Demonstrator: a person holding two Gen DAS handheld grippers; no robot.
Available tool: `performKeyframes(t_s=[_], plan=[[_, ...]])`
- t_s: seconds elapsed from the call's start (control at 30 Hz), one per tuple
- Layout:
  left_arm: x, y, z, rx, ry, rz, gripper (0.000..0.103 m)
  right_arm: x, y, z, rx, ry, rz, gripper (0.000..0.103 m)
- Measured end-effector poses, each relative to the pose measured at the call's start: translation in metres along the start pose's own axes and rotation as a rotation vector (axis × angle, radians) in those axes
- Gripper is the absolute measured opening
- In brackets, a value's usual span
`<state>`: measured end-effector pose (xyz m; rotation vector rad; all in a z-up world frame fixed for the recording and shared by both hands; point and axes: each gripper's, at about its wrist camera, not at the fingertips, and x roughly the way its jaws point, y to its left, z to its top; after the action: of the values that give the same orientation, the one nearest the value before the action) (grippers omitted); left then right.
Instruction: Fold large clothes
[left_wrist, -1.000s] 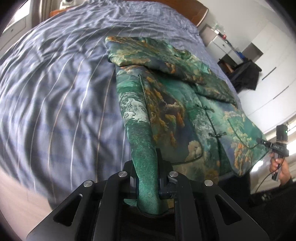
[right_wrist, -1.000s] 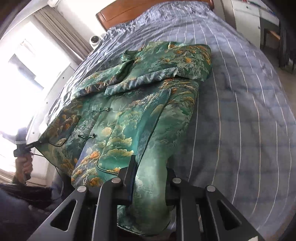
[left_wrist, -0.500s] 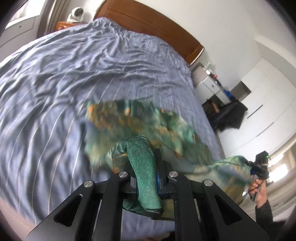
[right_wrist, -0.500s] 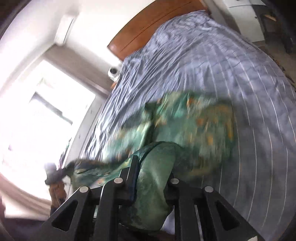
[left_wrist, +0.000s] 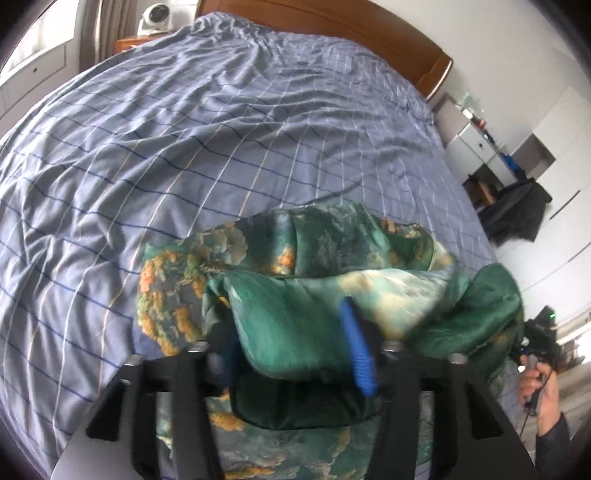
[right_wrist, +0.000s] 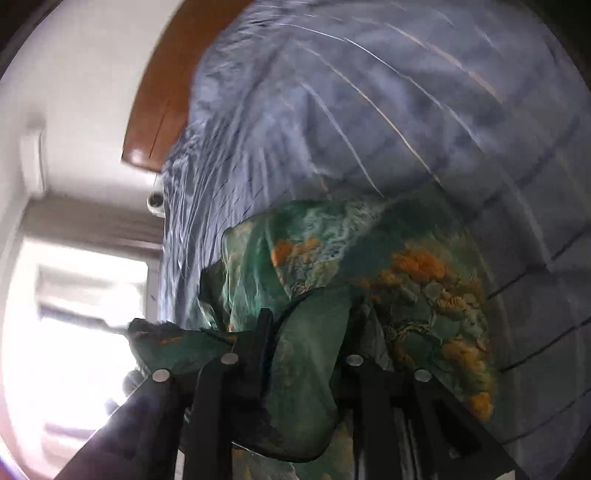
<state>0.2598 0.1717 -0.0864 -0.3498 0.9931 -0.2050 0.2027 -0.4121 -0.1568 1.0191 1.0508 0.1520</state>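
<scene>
A green silk jacket with orange and cream landscape print (left_wrist: 288, 258) lies bunched on the blue striped bed, its lower part folded up over the rest. My left gripper (left_wrist: 291, 354) has its jaws spread wide, with a fold of the jacket draped loosely between the blue pads (left_wrist: 356, 350). My right gripper (right_wrist: 306, 347) is shut on another fold of the jacket (right_wrist: 406, 280) and holds it above the bed. The right gripper also shows at the right edge of the left wrist view (left_wrist: 535, 332), in the person's hand.
The bed (left_wrist: 184, 129) with blue striped cover spreads ahead, a wooden headboard (left_wrist: 332, 22) at the far end. A white nightstand (left_wrist: 476, 140) and dark clothing on a chair (left_wrist: 517, 206) stand to the right. A bright window (right_wrist: 74, 314) is at the left.
Both grippers carried the jacket's hem up and forward over the upper part. The left gripper's jaws have opened and the cloth is loose between them. The right gripper stays clamped.
</scene>
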Motion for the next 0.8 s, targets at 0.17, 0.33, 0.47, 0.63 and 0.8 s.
performKeyframes(t_s=[0.17,0.33,0.47,0.63,0.8], plan=[[-0.024,0.012,0.013,-0.08,-0.086,-0.009,0.094,0.005,-0.009,0.009,0.155,0.04,0.036,0.034],[-0.034,0.034,0.011,-0.157,-0.1,-0.038,0.094,-0.001,0.002,0.015,0.13,0.045,0.061,0.062],[-0.039,0.044,-0.002,-0.149,-0.102,-0.022,0.094,-0.018,0.01,0.022,0.105,-0.012,0.068,0.077],[-0.041,0.048,-0.021,-0.093,-0.078,0.011,0.094,-0.048,0.021,0.019,-0.008,-0.116,0.004,0.077],[-0.039,0.046,-0.038,-0.037,-0.05,0.024,0.094,-0.068,0.036,-0.004,-0.215,-0.163,-0.106,0.077]])
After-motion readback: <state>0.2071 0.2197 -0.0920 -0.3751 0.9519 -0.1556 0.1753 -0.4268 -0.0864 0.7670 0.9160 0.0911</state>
